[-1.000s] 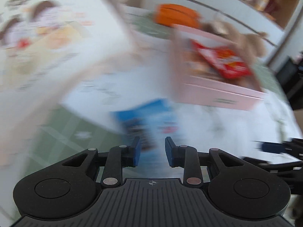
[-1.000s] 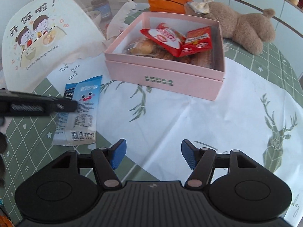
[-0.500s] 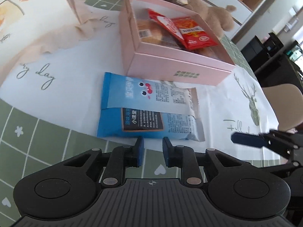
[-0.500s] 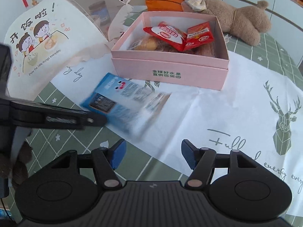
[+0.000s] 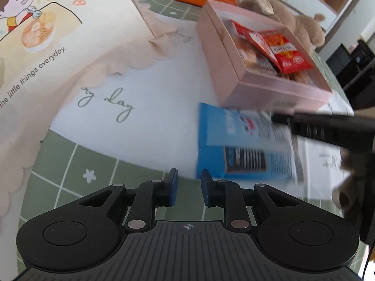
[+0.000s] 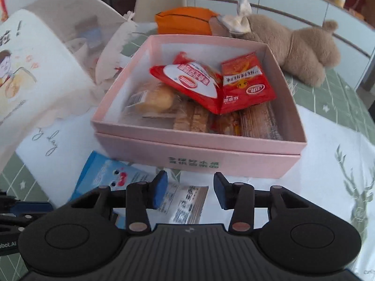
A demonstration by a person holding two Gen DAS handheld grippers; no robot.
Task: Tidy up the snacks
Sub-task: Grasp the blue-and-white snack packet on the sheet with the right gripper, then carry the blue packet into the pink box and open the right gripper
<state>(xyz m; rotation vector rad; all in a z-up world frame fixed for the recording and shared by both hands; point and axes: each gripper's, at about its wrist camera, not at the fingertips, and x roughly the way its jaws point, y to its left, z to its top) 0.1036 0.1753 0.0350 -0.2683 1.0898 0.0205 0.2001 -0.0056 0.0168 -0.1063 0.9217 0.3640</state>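
The blue snack packet (image 6: 110, 175) lies flat on the tablecloth just before the pink box (image 6: 199, 161). The right gripper (image 6: 190, 187) hovers over it, fingers spread and empty; the left gripper (image 5: 187, 187), narrowly parted, holds nothing. Pinching that flat film may slide it under the box wall.

Open right hand-held gripper (image 6: 190, 190) over blue snack packet (image 6: 112, 175), just before pink box (image 6: 199, 157).

Blue snack packet (image 5: 243, 145) motion-blurred; right gripper (image 5: 323, 128) partly covers it
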